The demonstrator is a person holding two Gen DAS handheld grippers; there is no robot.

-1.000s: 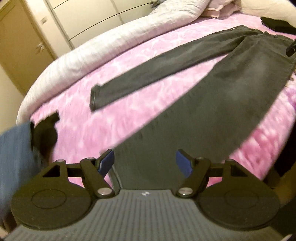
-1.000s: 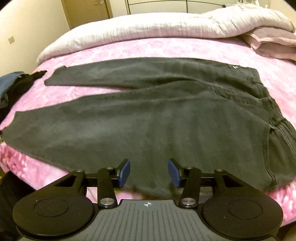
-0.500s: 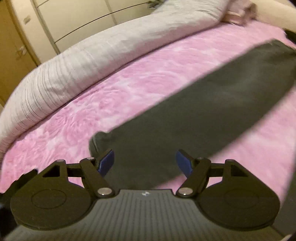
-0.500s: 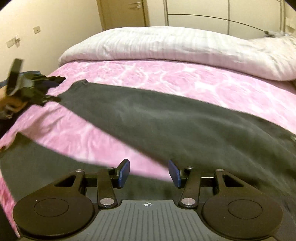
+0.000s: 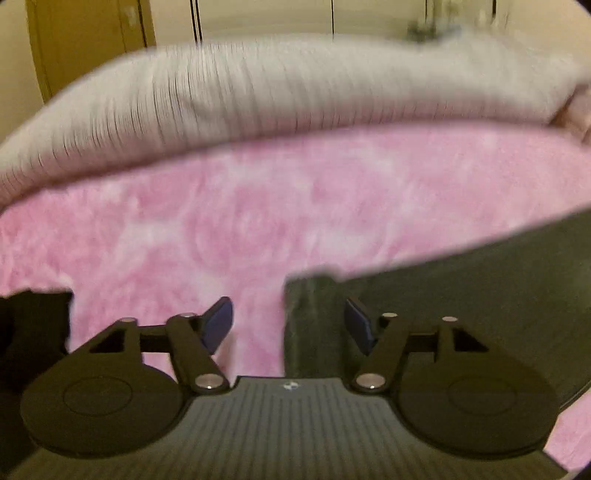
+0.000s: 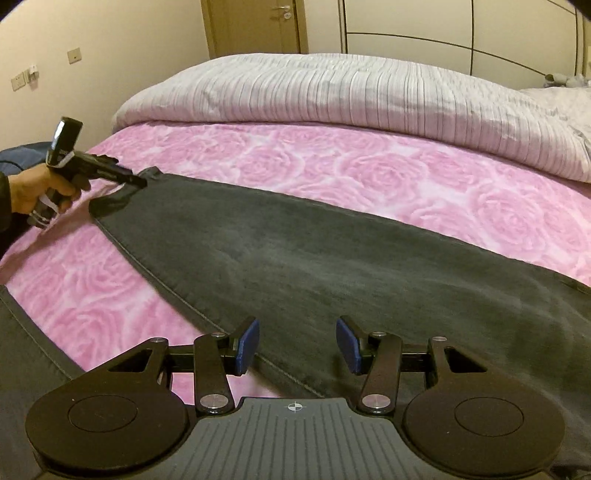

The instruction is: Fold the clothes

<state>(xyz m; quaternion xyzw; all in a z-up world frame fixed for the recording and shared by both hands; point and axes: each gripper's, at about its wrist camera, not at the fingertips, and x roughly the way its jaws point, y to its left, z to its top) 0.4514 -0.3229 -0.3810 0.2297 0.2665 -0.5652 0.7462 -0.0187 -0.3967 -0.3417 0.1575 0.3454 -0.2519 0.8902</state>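
Dark jeans [image 6: 332, 266] lay flat on pink bedspread [image 6: 295, 166]. Left gripper [image 5: 288, 325] jaws closing around leg hem, pads not yet touching. Right gripper [image 6: 297, 345] apart above fabric, empty.

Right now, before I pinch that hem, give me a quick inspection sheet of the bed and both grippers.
Surface: pink rose-print bed cover, flat.
Job's things: dark grey trousers spread out, legs apart.
Clutter: dark clothing at the bed's left edge; striped duvet bunched along the far side.
Grippers: left gripper closing at the leg hem, pads not pressing; right gripper open over the same leg.
Cables: nothing seen.
Surroundings: door, wardrobe.
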